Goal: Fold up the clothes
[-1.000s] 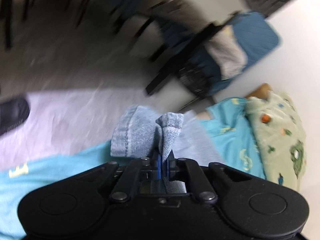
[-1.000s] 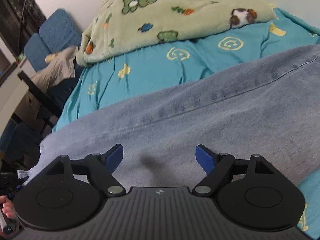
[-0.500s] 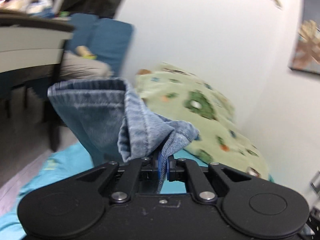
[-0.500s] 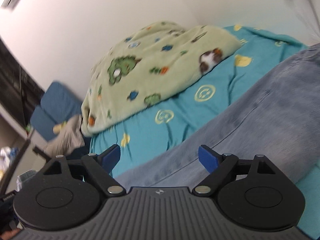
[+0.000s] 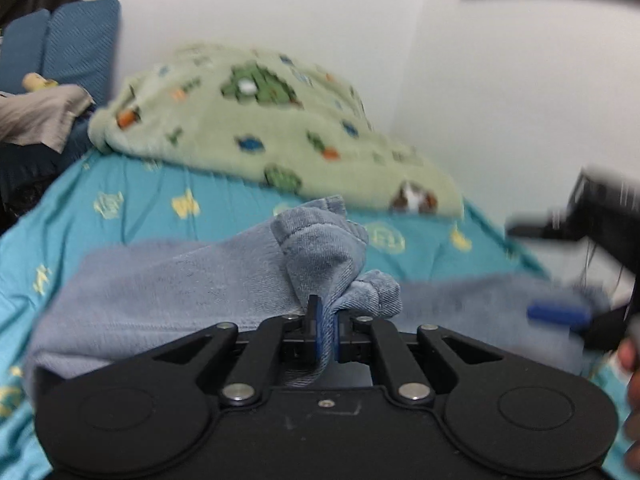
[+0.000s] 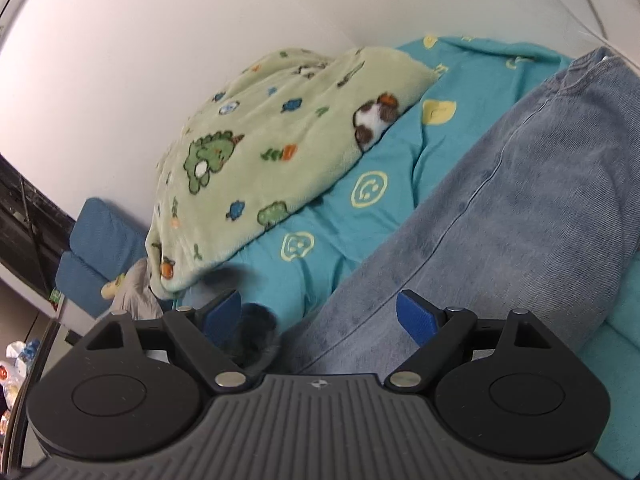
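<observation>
A pair of light blue jeans (image 5: 168,280) lies across the teal bed sheet (image 5: 132,200). My left gripper (image 5: 326,324) is shut on a bunched hem of the jeans, and the pinched cloth sticks up above the blue pads. The right wrist view has the jeans (image 6: 500,216) running from upper right to lower middle. Over their near edge my right gripper (image 6: 320,312) stands open, its blue pads wide apart and holding nothing. The right gripper (image 5: 560,314) also shows, blurred, at the right edge of the left wrist view, with part of a hand (image 5: 632,400) below it.
A green fleece blanket (image 6: 272,148) with animal prints is heaped at the head of the bed against the white wall. Blue cushions (image 5: 64,40) and a grey garment (image 5: 36,116) sit past the bed's left end. A dark fuzzy blur (image 6: 256,340) sits by my right gripper's left pad.
My left gripper has swung from over the floor beside the bed to over the jeans, rolling as it went and carrying the hem along. My right gripper has shifted and rolled; its jaws stayed wide.
</observation>
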The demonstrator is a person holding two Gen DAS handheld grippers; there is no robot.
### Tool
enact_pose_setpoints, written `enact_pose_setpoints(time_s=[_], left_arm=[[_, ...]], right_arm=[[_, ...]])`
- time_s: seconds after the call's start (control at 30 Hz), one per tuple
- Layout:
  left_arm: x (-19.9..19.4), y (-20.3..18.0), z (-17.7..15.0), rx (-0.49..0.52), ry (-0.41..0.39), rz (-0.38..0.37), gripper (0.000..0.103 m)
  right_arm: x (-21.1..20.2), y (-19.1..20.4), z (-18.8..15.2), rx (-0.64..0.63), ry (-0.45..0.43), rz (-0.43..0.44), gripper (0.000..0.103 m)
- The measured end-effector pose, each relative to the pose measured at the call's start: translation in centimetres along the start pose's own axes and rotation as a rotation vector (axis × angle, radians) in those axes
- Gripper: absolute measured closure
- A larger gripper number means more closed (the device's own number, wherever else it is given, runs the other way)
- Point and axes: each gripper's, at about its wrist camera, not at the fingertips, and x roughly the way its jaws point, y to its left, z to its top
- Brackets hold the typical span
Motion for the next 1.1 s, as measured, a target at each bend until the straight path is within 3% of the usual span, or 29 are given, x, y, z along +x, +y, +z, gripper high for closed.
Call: enact_pose_setpoints(time_s=[0.23, 0.4, 0.6, 0.77, 0.97, 1.1], left_arm=[[0.1, 0.2, -2.0, 0.077, 0.079, -0.031, 0.090], [-2.2, 1.2, -1.6, 0.077, 0.107, -0.095, 0.064], [-5.6, 3.0, 0.0, 0.040, 0.108, -0.094, 0.051], [-6.1, 6.7, 0.3, -0.018, 0.106, 0.009, 0.045], [-5.7, 10.4, -0.4, -0.032, 0.093, 0.091, 0.043], [-5.7, 11.8, -0.7, -0.064, 0.078, 0.086, 0.043]], right_arm=[[2.0, 0.9, -1.1, -0.074, 0.094, 0.027, 0.016], [3.1, 1.0, -1.9, -0.063, 0.145, 0.071, 0.016], [5.2, 1.5, -3.7, -0.091, 0.228, 0.074, 0.016], [6.8, 1.6, -5.1, -0.137, 0.256, 0.041, 0.016], [8.1, 1.3, -5.9, -0.122, 0.273, 0.105, 0.016], [8.9, 2.0, -7.1, -0.155, 0.321, 0.138, 0.016]])
